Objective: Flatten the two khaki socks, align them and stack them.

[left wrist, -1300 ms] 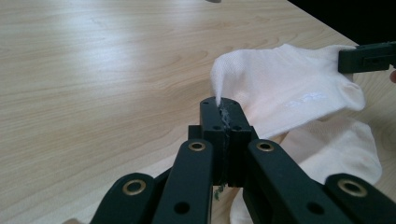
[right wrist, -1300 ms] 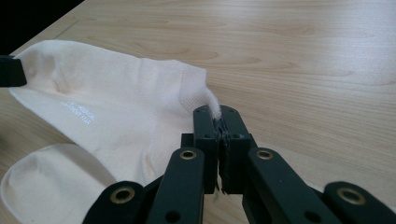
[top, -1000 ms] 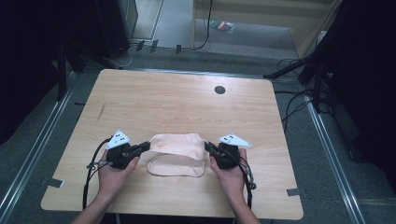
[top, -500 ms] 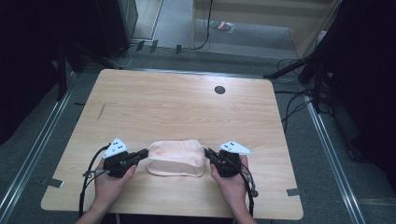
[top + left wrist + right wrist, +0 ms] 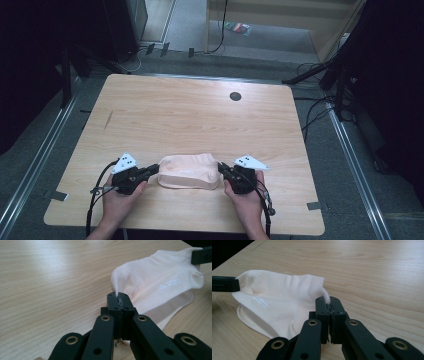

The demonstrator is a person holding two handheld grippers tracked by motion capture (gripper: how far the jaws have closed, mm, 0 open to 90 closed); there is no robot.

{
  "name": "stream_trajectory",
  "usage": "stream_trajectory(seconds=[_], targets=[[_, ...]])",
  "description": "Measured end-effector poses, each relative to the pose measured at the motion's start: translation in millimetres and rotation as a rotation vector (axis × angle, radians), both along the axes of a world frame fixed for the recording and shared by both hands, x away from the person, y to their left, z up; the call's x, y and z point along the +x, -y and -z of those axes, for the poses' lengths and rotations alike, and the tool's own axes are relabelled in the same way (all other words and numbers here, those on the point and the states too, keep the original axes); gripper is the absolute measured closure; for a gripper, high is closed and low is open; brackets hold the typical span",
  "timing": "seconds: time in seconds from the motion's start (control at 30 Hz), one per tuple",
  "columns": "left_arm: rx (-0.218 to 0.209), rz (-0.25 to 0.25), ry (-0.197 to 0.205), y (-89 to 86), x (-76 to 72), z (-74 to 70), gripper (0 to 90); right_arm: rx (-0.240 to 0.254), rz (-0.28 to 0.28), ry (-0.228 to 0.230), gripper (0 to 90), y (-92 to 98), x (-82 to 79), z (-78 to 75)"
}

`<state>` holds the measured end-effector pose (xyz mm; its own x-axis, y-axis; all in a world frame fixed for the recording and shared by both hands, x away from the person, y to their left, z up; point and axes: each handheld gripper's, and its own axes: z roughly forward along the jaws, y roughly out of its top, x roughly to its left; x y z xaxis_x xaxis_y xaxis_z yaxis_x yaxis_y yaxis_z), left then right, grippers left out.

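Sock, pale peach and ankle-cut, lies near the front edge of a light wooden table, stretched between the two grippers.

Around the table runs grey carpet with metal rails on either side, black cables along the far and right sides, and dark equipment stands at the back corners. A small round dark grommet sits in the tabletop towards the far right, well apart from the sock.

Most of the tabletop behind the sock is bare wood; in front of it only a narrow strip remains before the edge, where the person's hands come in.

Fine ribbed knit shows up close, with faint white lettering and a thinner lower layer peeking out below.

Left gripper has its jaws pinched tight on one end of the sock, and right gripper is clamped the same way on the opposite end.
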<state>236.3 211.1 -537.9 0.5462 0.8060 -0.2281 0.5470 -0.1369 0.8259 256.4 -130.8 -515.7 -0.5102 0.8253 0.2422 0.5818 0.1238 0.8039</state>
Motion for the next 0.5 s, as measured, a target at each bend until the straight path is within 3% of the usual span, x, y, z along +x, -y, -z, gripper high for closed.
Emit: stream_trajectory(seconds=[0.17, 0.27, 0.5], targets=[[0.022, 0.0, 0.006, 3.1, -1.5, 1.3, 90.0, -0.006, 0.005, -0.002, 88.0, -0.6, -0.2, 1.7], [-0.003, 0.002, -0.001, 3.0, -2.4, -0.4, 90.0, 0.001, 0.005, 0.0, 88.0, -0.1, 0.9, 1.0], [-0.002, 0.025, 0.0, 5.7, -11.4, -6.1, 90.0, 0.011, 0.005, -0.008, 88.0, 5.2, -6.6, -2.7]])
